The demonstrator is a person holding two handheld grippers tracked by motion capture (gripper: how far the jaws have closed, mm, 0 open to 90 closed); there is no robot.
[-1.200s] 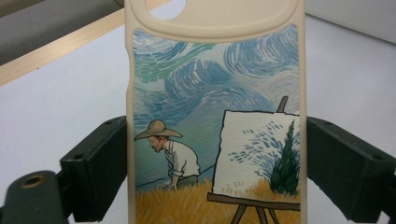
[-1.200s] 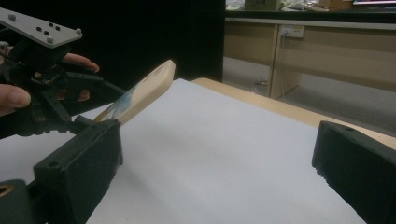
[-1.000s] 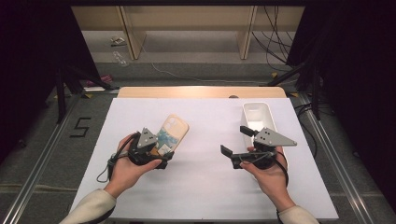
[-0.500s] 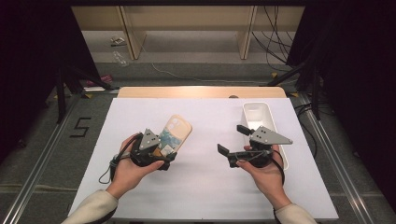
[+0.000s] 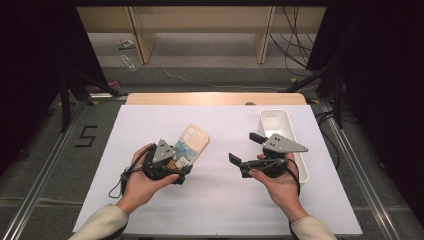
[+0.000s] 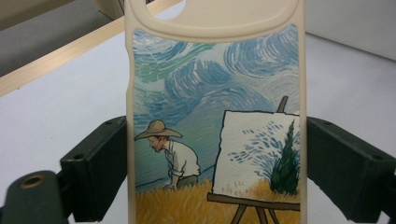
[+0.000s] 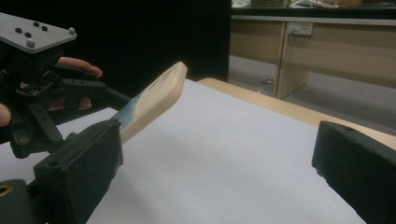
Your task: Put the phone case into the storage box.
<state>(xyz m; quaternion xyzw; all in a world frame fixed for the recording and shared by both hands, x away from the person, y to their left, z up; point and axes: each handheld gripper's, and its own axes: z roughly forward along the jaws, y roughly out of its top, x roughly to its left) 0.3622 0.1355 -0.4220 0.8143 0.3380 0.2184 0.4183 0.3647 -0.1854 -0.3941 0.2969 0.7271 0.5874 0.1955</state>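
While clamped across its width between both jaws of the left gripper (image 5: 176, 159), phone case (image 5: 189, 146) held clear of the table (image 5: 225, 210), tilted up and away from the hand, painted side facing the left gripper view, camera cutout at the far end. Right gripper (image 5: 245, 148) held near the case's right, apart from it, jaws spread wide with nothing between. White bin (image 5: 276, 121) just beyond the right hand.
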